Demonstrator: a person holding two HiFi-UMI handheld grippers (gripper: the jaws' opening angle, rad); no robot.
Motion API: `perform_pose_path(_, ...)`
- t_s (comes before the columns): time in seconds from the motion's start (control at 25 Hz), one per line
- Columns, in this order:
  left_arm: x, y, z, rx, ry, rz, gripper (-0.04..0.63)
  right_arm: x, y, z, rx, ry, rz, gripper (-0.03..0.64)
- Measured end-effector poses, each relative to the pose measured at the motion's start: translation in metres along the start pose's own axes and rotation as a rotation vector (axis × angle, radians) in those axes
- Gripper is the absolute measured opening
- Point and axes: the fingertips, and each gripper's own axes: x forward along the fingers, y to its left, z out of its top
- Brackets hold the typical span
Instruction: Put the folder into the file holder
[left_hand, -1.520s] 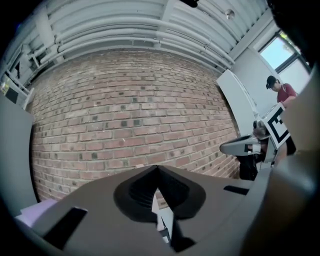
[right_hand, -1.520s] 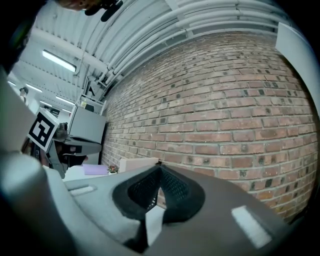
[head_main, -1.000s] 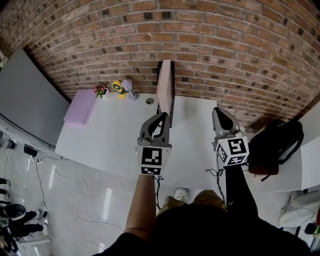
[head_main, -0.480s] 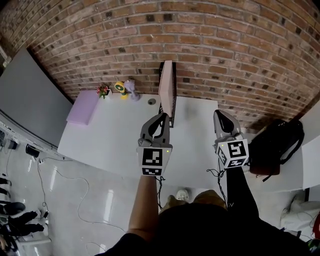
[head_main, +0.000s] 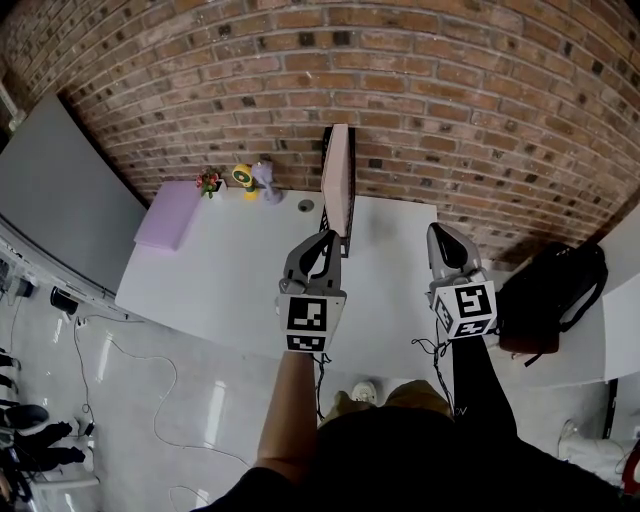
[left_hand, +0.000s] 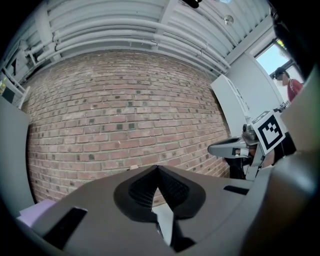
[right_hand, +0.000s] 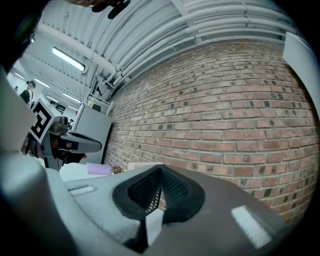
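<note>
A pale pink folder (head_main: 337, 182) stands upright on its edge in a black wire file holder (head_main: 345, 241) at the middle back of the white table (head_main: 230, 280). My left gripper (head_main: 323, 242) hovers just in front of the holder, jaws shut and empty; in its own view the tips (left_hand: 157, 168) meet with nothing between them. To the right, over the table's right end, my right gripper (head_main: 441, 238) is also shut and empty, its tips (right_hand: 160, 168) touching. Each gripper shows in the other's view: the right gripper (left_hand: 234, 147), the left gripper (right_hand: 75, 142).
A purple folder (head_main: 166, 214) lies flat at the table's back left corner. Small toy figures and a potted flower (head_main: 240, 178) stand by the brick wall (head_main: 420, 100). A black backpack (head_main: 548, 290) sits on the floor to the right. Cables trail on the floor at the left.
Both grippers stay shut in about the same place. Only the head view has drifted slightly.
</note>
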Motion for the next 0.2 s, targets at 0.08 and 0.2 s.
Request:
perform_pose_path(0.08, -0.0001, 0.0035, -0.0001, -0.005, -0.005, 0.01, 0.009, 0.0015, 0.0006, -0.0009, -0.002, 0.004, 0.001, 0.0)
perform_pose_path(0.2, 0.0001, 0.0076, 0.0034, -0.012, -0.022, 0.024, 0.009, 0.003, -0.0006, -0.0018, -0.003, 0.009, -0.001, 0.0)
